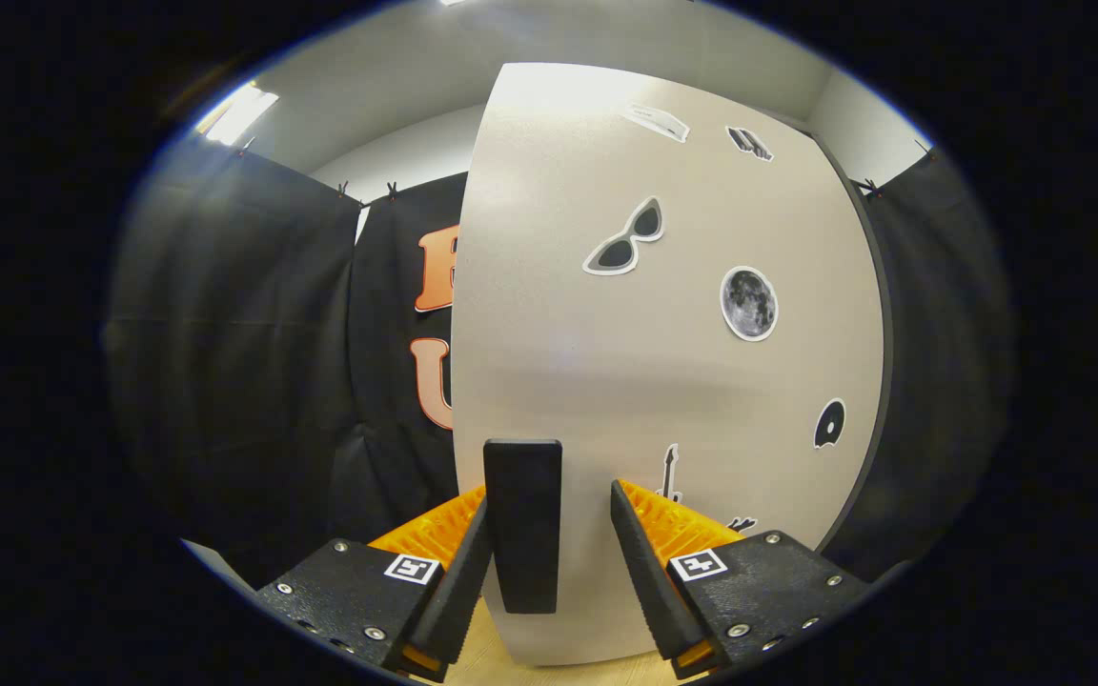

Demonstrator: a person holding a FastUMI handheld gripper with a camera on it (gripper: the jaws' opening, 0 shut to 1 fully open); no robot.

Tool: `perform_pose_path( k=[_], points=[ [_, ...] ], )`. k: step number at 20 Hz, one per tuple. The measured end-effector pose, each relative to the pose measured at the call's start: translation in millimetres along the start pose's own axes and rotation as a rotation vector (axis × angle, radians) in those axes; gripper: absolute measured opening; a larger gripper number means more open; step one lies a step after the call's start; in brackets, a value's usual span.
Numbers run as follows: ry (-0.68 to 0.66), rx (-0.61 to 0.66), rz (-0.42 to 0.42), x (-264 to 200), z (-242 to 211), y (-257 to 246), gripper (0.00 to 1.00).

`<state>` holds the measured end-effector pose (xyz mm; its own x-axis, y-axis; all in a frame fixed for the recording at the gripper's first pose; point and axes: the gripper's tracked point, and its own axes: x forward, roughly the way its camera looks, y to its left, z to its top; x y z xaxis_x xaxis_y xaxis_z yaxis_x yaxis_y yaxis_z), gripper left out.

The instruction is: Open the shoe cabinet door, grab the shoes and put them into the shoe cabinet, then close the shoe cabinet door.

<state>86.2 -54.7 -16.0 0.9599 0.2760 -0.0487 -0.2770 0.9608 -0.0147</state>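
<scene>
The shoe cabinet door [682,362] is a pale panel with several stickers on it, standing close in front of me. A black upright handle [522,524] is fixed near the door's left edge. My gripper [551,495] is open with the handle between its fingers. The left finger [461,581] lies against the handle's side. The right finger [640,562] stands a small gap away from it. The door hides the inside of the cabinet.
Black booth cloth [244,362] hangs to the left of the door's edge and also to its right. A strip of light wooden surface [482,667] shows under the door, between the fingers.
</scene>
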Motion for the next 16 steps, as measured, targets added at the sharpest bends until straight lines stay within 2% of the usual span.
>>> perform_pose_path(
  k=[9,16],
  points=[
    [0.001,-0.055,-0.084,23.3,0.5,-12.0,0.75],
    [0.014,0.014,-0.084,22.6,0.0,-6.1,0.77]
  ],
)
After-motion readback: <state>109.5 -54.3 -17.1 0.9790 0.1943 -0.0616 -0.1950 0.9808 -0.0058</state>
